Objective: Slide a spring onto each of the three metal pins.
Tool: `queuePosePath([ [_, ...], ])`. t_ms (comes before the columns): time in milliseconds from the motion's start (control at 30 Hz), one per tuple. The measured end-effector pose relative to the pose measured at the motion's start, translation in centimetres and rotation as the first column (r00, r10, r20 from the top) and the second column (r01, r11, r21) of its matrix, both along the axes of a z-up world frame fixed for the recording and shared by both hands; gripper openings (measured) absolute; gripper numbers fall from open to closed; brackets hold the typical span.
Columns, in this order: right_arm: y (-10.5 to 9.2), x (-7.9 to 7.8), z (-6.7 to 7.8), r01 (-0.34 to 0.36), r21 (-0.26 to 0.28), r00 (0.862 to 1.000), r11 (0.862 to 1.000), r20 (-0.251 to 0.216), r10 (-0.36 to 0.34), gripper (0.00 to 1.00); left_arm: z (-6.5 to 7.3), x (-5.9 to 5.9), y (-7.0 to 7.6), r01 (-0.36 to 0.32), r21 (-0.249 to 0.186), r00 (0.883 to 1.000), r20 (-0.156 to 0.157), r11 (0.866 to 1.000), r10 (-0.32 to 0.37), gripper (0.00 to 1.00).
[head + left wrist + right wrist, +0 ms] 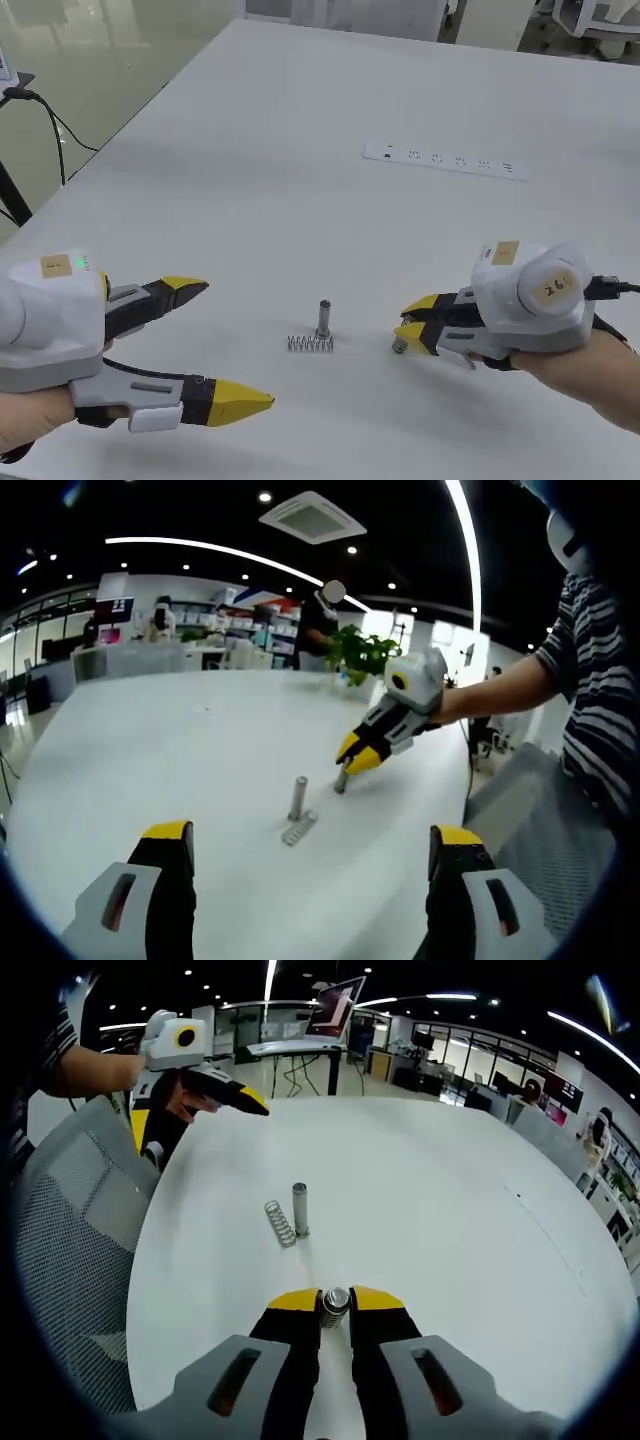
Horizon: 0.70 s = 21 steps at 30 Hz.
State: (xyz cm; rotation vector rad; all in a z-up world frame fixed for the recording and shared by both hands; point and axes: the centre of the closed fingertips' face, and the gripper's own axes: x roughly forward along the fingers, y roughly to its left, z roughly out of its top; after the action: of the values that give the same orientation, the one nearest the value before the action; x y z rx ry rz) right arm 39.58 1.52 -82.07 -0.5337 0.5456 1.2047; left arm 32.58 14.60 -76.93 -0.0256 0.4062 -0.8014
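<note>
One metal pin (pixel 324 317) (pixel 298 798) (pixel 299 1209) stands upright on the white table (pixel 300 180), with a loose spring (pixel 310 343) (pixel 299 828) (pixel 279 1222) lying flat right beside its base. My right gripper (pixel 410 322) (pixel 335 1303) is shut on a second pin (pixel 400 345) (pixel 335 1304) that carries a coiled spring, its lower end at the tabletop. In the left gripper view this gripper (pixel 352 756) shows holding that pin (pixel 341 779). My left gripper (pixel 225 345) (pixel 312 852) hangs wide open at the near left, nothing between its jaws.
A white power strip (pixel 444 160) lies further back on the table. The table's left edge (pixel 110 130) drops to the floor, where a black cable runs. A mesh chair (pixel 70 1240) stands by the near edge. People stand at desks far behind.
</note>
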Motion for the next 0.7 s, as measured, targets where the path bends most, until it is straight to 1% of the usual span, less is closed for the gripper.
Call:
queuePosePath([
  [100, 0.0, 0.1, 0.1, 0.004, 0.003, 1.000, 1.000, 0.001, -0.004, 0.08, 0.1, 0.2, -0.1, 0.004, -0.001, 1.000, 0.001, 1.000, -0.004, 0.95],
  [200, 0.1, -0.1, -0.1, 0.003, 0.001, 1.000, 1.000, -0.018, -0.003, 0.08, 0.2, 0.3, -0.2, 0.007, 0.000, 1.000, 0.003, 1.000, -0.007, 0.94],
  [267, 0.1, 0.0, 0.0, 0.002, -0.001, 1.000, 1.000, -0.012, -0.002, 0.08, 0.3, 0.4, -0.2, 0.006, -0.001, 1.000, 0.003, 1.000, -0.006, 0.94],
  [400, 0.1, 0.1, 0.0, 0.010, 0.000, 1.000, 1.000, -0.019, -0.010, 0.09, 0.4, 0.3, -0.3, 0.012, 0.004, 1.000, 0.002, 1.000, -0.012, 0.94],
  [467, 0.0, 0.1, 0.0, 0.011, 0.000, 1.000, 1.000, -0.015, -0.011, 0.10, 0.4, 0.3, -0.4, 0.014, 0.002, 1.000, 0.000, 1.000, -0.014, 0.94],
  [567, 0.1, 0.0, 0.4, 0.012, 0.009, 1.000, 1.000, -0.016, -0.012, 0.12, 0.5, 0.3, -0.5, 0.016, 0.001, 1.000, 0.000, 1.000, -0.016, 0.94],
  [700, 0.1, -0.1, 1.0, 0.011, 0.022, 1.000, 1.000, -0.013, -0.011, 0.12, 0.5, 0.3, -0.7, 0.021, 0.001, 1.000, 0.000, 1.000, -0.021, 0.94],
])
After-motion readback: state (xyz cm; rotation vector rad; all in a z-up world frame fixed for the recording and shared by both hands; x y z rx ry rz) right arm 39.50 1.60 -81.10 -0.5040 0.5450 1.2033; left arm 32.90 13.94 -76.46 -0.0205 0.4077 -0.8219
